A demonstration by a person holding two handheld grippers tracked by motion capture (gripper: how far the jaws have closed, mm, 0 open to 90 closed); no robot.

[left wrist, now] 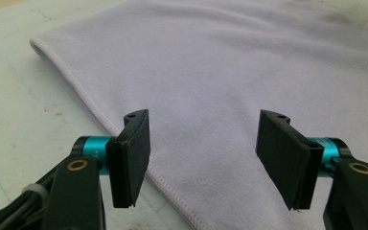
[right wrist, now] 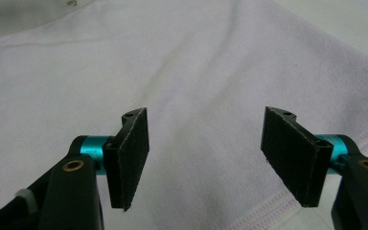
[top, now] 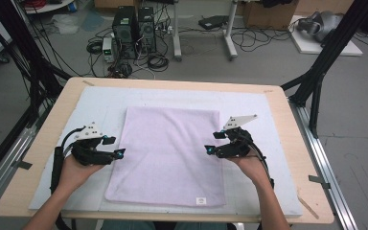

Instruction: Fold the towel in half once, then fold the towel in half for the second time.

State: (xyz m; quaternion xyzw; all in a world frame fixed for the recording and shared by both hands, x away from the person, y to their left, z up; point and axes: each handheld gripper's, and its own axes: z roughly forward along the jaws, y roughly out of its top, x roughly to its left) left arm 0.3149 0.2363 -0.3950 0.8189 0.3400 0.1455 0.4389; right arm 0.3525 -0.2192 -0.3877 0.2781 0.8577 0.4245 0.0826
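A pale lilac towel (top: 167, 153) lies flat on the white mat, with a small label near its front right corner. My left gripper (top: 116, 147) hovers at the towel's left edge, held by a hand, pointing inward. In the left gripper view the towel (left wrist: 230, 62) spreads ahead and my left gripper (left wrist: 203, 158) is open, nothing between its pads. My right gripper (top: 212, 143) hovers at the towel's right edge, pointing inward. The right gripper view shows the towel (right wrist: 172, 72) and its stitched hem under my right gripper (right wrist: 206, 160), which is open and holds nothing.
The white mat (top: 273, 124) covers a wooden table (top: 52, 120). Black frame posts stand at both sides. Beyond the far edge, computer towers (top: 133, 31), cables and boxes sit on the floor.
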